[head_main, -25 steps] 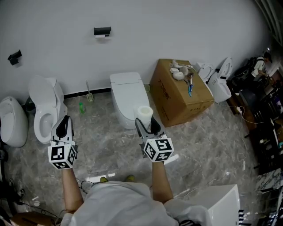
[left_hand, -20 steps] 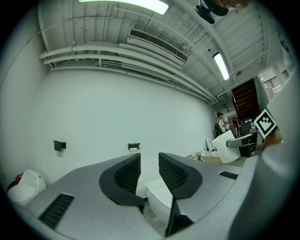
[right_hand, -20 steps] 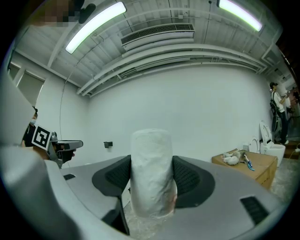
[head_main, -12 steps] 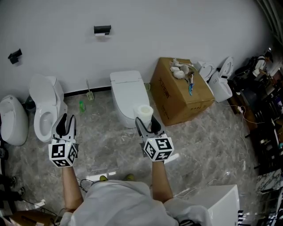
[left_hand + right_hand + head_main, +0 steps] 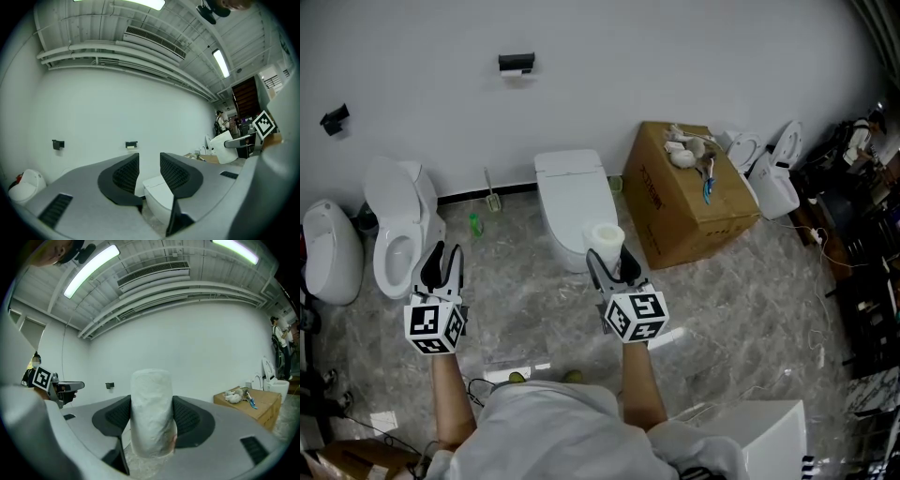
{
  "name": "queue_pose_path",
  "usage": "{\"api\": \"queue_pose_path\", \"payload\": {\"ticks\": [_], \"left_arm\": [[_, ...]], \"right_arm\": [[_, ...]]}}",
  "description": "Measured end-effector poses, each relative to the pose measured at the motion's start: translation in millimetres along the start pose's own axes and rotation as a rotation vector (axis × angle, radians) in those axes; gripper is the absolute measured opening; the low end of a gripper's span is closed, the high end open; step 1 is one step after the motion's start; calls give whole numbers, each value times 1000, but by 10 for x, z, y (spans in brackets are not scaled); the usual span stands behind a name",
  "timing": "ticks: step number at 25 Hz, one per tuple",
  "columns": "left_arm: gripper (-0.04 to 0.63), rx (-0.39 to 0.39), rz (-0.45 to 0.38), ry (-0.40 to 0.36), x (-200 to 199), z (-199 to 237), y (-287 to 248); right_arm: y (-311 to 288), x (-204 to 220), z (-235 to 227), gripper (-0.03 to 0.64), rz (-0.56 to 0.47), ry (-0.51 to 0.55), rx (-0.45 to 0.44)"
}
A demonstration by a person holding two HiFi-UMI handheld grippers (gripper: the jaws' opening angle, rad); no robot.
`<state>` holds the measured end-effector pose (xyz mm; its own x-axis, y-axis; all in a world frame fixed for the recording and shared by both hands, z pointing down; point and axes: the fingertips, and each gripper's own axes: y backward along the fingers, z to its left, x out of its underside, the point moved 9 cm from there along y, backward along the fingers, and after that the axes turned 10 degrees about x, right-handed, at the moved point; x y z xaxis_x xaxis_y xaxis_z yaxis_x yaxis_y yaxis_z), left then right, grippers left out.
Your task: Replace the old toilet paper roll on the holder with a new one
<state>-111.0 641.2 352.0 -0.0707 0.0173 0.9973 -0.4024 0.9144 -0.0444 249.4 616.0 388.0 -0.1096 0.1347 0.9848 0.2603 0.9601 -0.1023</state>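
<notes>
white, soft paper fills the right gripper point(image 5: 151, 417): its ribbed pads point(image 5: 188, 418) pinch the new toilet paper roll point(image 5: 151, 394) upright from both sides, about halfway up; the left gripper point(image 5: 149, 172) carries nothing, its pads point(image 5: 125, 174) spread with only the far wall showing in the gap; both grippers point level at that wall, well apart from each other.

the holder point(image 5: 517, 66) is a small black fitting high on the wall, well away from both grippers; a pale scrap sits under it, too small to say whether it is the old roll.

likely trouble: the roll is squashable and held only by its sides, so a harder squeeze could crush the core hole and a looser one could let it slide down; the old roll is not yet off, so the free gripper probably has to work first.

a white toilet point(image 5: 572, 202) stands between the person and the wall, just right of the holder's line, so the reach may have to pass over or beside it; a cardboard box point(image 5: 689, 192) crowds the right, a second toilet point(image 5: 394, 234) the left; bare marbled floor point(image 5: 516, 309) lies open ahead of the left gripper.
</notes>
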Motion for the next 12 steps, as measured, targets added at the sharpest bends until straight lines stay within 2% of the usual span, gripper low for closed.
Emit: {"api": "queue_pose_path", "payload": {"ticks": [12], "left_arm": [[138,-24,31,-22,73,-552,-318]], "right_arm": [[-105,43,-558,278,7,-12,-61]]}}
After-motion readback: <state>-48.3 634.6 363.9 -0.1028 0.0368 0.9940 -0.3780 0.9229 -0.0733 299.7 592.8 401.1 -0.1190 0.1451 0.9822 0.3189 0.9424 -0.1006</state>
